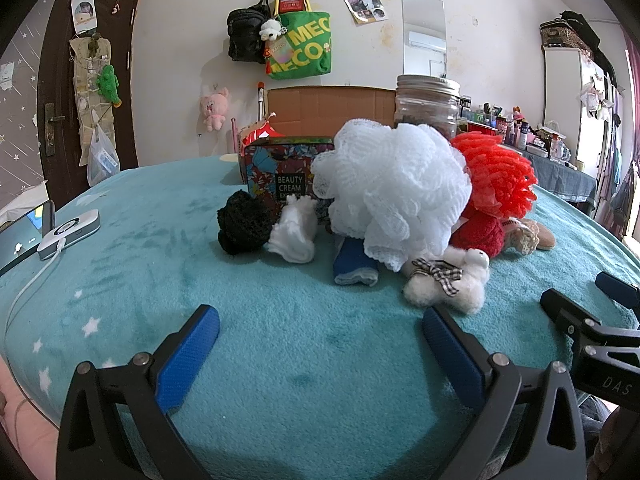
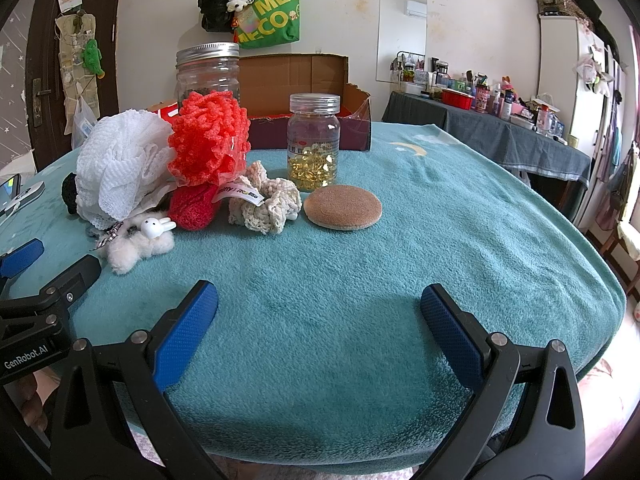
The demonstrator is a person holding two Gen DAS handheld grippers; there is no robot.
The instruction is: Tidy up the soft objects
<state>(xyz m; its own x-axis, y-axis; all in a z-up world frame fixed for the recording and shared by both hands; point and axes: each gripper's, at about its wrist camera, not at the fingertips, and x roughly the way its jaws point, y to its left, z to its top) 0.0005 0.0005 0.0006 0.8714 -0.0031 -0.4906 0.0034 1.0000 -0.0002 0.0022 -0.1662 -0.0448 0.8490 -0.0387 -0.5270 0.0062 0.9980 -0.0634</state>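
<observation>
With both jaws wide and holding nothing, the right gripper should approach the round sponge pad at twelve o'clock and pinch it gently, while the left gripper waits.

White wall, dark door, cluttered side table

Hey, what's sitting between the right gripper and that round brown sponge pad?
Nothing. In the right wrist view, only bare teal blanket lies between the open right gripper and the sponge pad.
</observation>
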